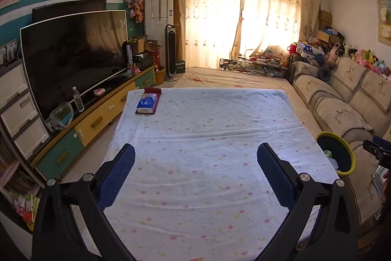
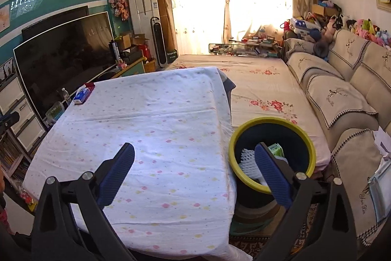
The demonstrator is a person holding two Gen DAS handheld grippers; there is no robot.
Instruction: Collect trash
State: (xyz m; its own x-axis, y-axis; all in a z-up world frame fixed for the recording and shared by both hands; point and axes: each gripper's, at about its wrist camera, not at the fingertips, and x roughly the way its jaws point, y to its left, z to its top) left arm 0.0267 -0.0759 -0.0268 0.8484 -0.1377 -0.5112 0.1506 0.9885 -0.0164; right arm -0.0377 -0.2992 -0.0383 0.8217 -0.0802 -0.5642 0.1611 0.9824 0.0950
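Left gripper [image 1: 195, 158]: jaws wide, empty.
Right gripper [image 2: 195, 158]: jaws wide, empty, nearer the bin.
Bin [image 2: 306, 136]: beside the table's right edge (trash already inside).
Tissue pack [image 1: 146, 103]: table's far-left corner, well away from the bin.

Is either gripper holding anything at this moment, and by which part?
Nothing is held. The left gripper and right gripper both stand open and empty above the dotted white tablecloth.
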